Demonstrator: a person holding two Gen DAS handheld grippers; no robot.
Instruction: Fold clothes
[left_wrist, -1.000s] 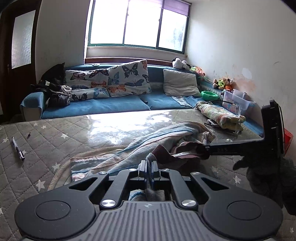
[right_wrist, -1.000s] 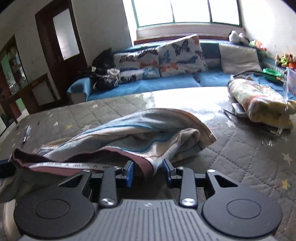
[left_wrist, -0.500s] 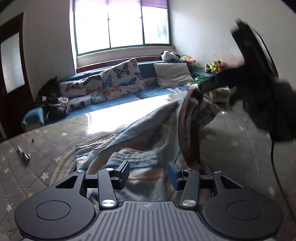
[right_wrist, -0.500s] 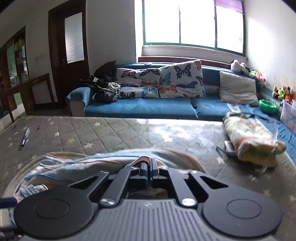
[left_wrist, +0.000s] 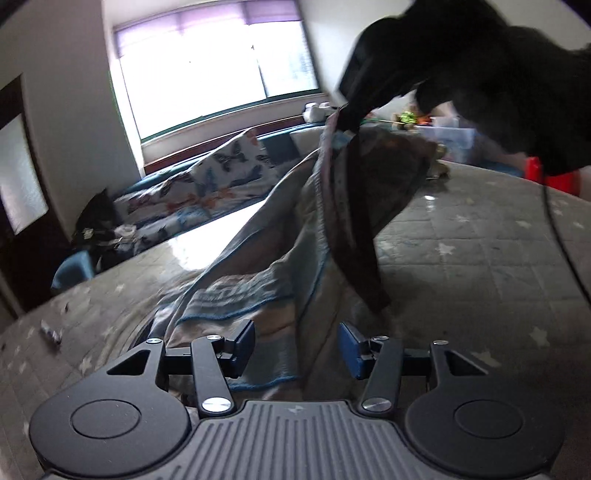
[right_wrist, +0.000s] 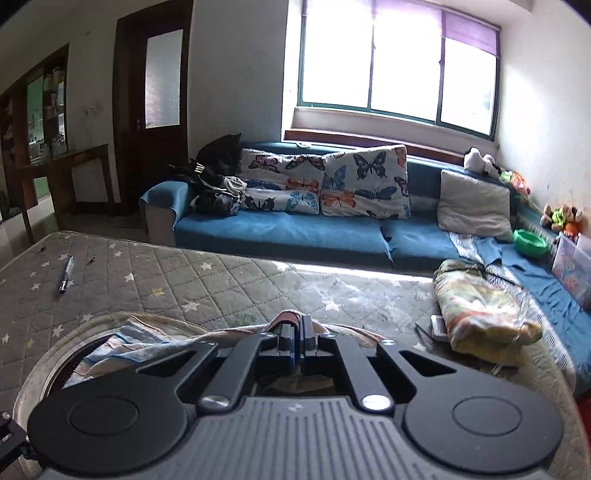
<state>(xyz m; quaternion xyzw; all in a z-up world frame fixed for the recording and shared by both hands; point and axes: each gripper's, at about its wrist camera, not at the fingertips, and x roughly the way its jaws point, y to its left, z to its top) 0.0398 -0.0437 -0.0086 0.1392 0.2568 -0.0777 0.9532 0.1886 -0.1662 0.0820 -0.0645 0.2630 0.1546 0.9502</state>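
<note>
A pale blue striped garment (left_wrist: 258, 236) with a maroon edge lies on the grey quilted mattress (left_wrist: 480, 251). One end of it is pulled up into a tent. My left gripper (left_wrist: 297, 345) is open and low over the near part of the garment; cloth lies under the gap and the pads do not press on it. In the left wrist view my right gripper (left_wrist: 347, 118) shows as a dark shape at upper right, pinching the lifted maroon edge. In the right wrist view my right gripper (right_wrist: 297, 334) is shut on that maroon edge (right_wrist: 286, 317), and the garment (right_wrist: 122, 343) hangs below.
A pen (right_wrist: 66, 275) lies at the mattress's far left. A folded flowery cloth (right_wrist: 480, 314) sits at its right edge. Behind stand a blue sofa (right_wrist: 295, 232) with butterfly cushions (right_wrist: 365, 184), a green bowl (right_wrist: 530, 243) and a dark bag (right_wrist: 218, 184).
My left gripper let go of the cloth, opened and sank toward the garment. My right gripper closed on the maroon edge and lifted it, so the garment now stands up.
</note>
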